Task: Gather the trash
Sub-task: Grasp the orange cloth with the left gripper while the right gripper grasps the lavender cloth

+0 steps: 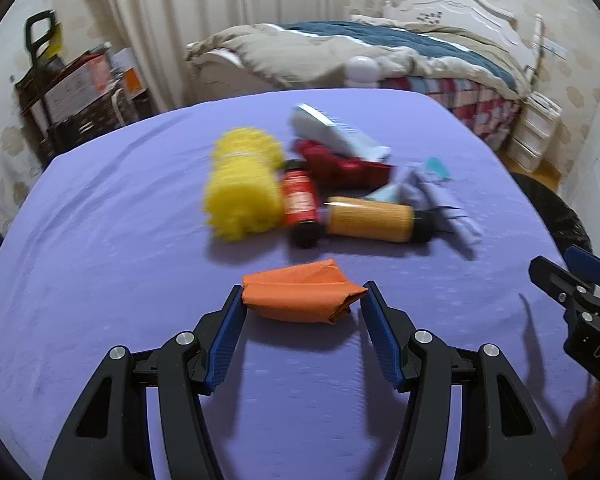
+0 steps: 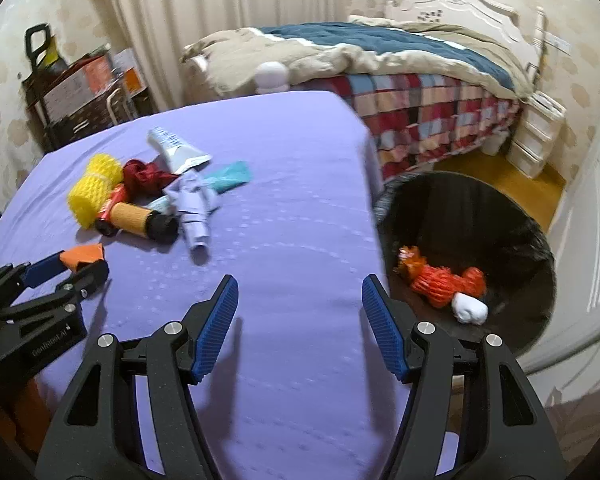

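Both blue-padded jaws of the left gripper (image 1: 302,304) pinch a folded orange paper wad (image 1: 300,296) by its two ends, the pads pressing on them. The wad's long axis runs crosswise between the pads, roughly level, with its blunter end at the left pad and its tapered, creased end at the right one. It hangs just above the purple tablecloth (image 1: 100,240), casting a shadow below. In the right wrist view the same wad (image 2: 85,255) shows at the left edge, caught in the left gripper (image 2: 82,264).

The right gripper (image 2: 298,304) has its jaws spread with nothing between them, hovering over the near right edge of the table, tilted steeply down and forward.

Farther back on the cloth lies a heap of litter: a yellow foam net (image 1: 242,184), a red-labelled bottle (image 1: 299,200), an orange cylinder with black caps (image 1: 370,218) lying crosswise, a red crumpled piece (image 1: 340,164), a white tube (image 1: 332,130) and pale lilac paper (image 1: 440,196).

Beside the table's right edge stands a black-lined trash bin (image 2: 532,240), holding an orange net (image 2: 440,278) and a white wad (image 2: 469,307). A bed (image 2: 380,52) stands behind.
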A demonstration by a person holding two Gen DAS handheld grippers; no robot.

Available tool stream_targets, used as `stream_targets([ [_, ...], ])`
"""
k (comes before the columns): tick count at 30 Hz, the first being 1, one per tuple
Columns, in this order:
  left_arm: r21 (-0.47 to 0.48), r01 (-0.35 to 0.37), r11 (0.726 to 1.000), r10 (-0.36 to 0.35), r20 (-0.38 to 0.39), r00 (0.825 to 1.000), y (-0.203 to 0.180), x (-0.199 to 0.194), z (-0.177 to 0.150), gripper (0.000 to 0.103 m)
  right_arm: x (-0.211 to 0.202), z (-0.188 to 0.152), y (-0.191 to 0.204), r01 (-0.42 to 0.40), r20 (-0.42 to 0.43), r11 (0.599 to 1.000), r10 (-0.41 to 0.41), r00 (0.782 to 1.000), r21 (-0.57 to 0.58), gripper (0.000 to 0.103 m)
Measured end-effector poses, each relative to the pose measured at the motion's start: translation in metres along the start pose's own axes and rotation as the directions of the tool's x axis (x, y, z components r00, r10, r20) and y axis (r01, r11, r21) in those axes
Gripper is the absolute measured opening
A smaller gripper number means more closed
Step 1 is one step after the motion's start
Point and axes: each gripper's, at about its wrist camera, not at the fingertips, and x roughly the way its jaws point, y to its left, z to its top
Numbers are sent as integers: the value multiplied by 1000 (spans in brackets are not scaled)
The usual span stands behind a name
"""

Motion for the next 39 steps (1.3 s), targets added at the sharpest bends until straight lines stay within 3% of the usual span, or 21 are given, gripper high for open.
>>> stream_targets([
  [12,-127,-74,989,73,-13,997,71,4,-4,58,19,13,39,-50,-40,996,47,998,-70,63],
  [23,-163,-68,984,67,-14,998,87,5,-4,58,40,34,54,-35,-44,995,31,999,-97,62],
  [30,-174,-65,983,63,-18,998,91,8,-2,58,46,36,59,-36,-59,993,29,998,-110,36],
  [32,-169,-69,983,67,-15,998,90,7,-2,58,45,36,59,-42,-58,993,35,998,-111,22],
  [39,-154,-78,985,78,-6,997,87,5,-2,58,40,32,56,-62,-56,994,57,997,-95,18],
])
